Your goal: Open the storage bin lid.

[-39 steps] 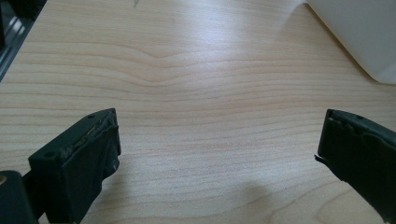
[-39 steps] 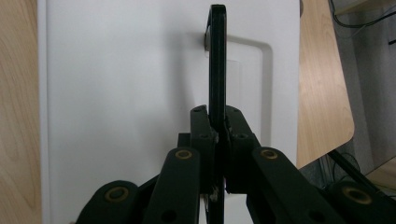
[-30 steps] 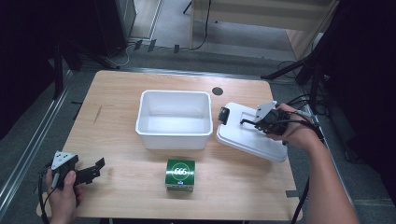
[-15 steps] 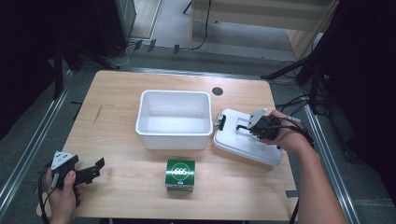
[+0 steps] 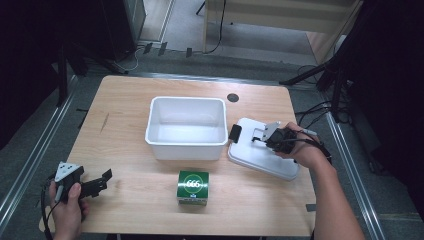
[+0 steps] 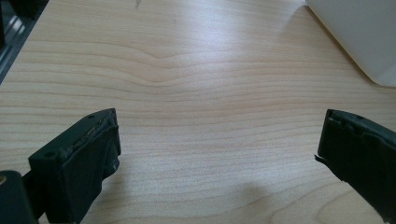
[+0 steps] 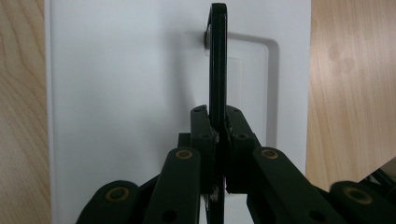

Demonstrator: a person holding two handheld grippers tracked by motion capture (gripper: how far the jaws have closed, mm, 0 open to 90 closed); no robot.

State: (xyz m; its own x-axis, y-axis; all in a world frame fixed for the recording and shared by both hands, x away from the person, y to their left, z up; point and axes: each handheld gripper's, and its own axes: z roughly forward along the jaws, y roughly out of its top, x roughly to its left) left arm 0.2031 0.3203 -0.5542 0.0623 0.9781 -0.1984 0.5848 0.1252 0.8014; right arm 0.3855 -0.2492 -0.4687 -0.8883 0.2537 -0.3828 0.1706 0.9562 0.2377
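A white lid (image 5: 252, 156) lies on the table just right of the white bin (image 5: 185, 151), its left end close to the bin's wall. My right gripper (image 5: 261, 136) is shut on the lid's thin black handle (image 7: 217, 60), which stands up edge-on between the jaws (image 7: 218, 122) above the lid's white top (image 7: 116, 93). A black clip (image 5: 234, 132) sits at the lid's end nearest the bin. My left gripper (image 5: 102, 181) rests at the table's front left, its jaws wide open over bare wood (image 6: 219, 154).
A green box (image 5: 193, 187) with a round white label stands in front of the bin. A dark round hole (image 5: 232, 97) marks the tabletop behind the bin. The bin's corner (image 6: 359, 37) shows at the upper right of the left gripper view.
My right hand has come down with the lid, bringing it lower and a little closer to the bin. The left hand has stayed where it was.
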